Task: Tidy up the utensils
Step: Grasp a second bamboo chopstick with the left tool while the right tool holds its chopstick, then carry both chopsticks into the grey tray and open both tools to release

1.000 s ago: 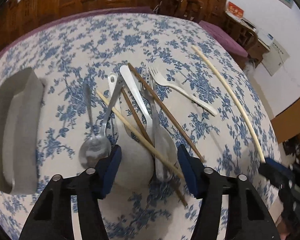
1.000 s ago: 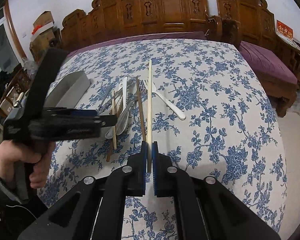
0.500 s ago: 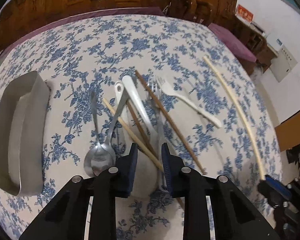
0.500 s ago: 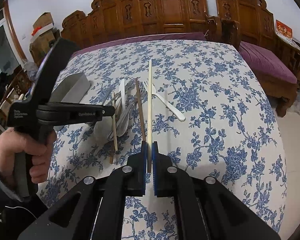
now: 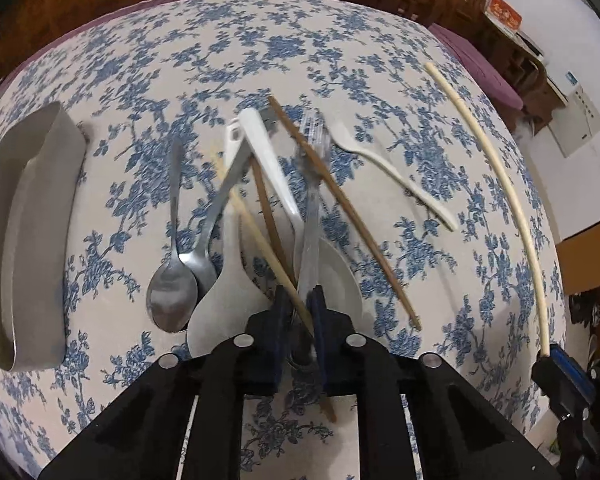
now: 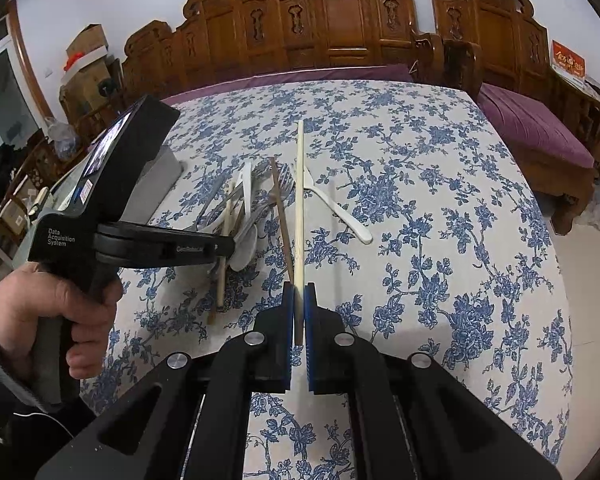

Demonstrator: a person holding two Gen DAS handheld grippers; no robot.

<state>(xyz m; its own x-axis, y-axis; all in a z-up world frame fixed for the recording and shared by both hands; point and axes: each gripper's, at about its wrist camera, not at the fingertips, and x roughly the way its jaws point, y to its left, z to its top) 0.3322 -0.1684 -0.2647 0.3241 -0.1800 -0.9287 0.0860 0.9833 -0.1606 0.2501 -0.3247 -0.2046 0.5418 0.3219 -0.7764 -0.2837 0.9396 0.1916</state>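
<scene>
The left claw (image 5: 299, 312) has just been closing: a second ago its jaws stood wide on either side of the pile, and now they are narrow, pinched on the near end of a pale chopstick (image 5: 260, 240) that runs up and to the left from between the pads. Whether the steel handle (image 5: 310, 240) lying right beside it is caught too, I cannot tell — it is blurred there. The right claw (image 6: 299, 308) has not moved; it grips the near end of a long cream chopstick (image 6: 299, 200), which points straight ahead from it over the cloth (image 6: 440, 200).

Just beyond the left claw's tips lie two white spoons: one bowl (image 5: 224, 312) to the left of the pads, the other (image 5: 340, 280) to the right. Left of these sit two steel spoons (image 5: 172, 292), bowls overlapping, handles pointing away. A brown chopstick (image 5: 340, 208) slants off to the right of the claw, and a second brown one (image 5: 270, 220) lies under the pile. Further right rests a white fork (image 5: 392, 172), apart from the heap. Well to the left stands a grey tray (image 5: 32, 184).

In the right view a hand (image 6: 52, 312) holds the left claw's handle, off to the left.
</scene>
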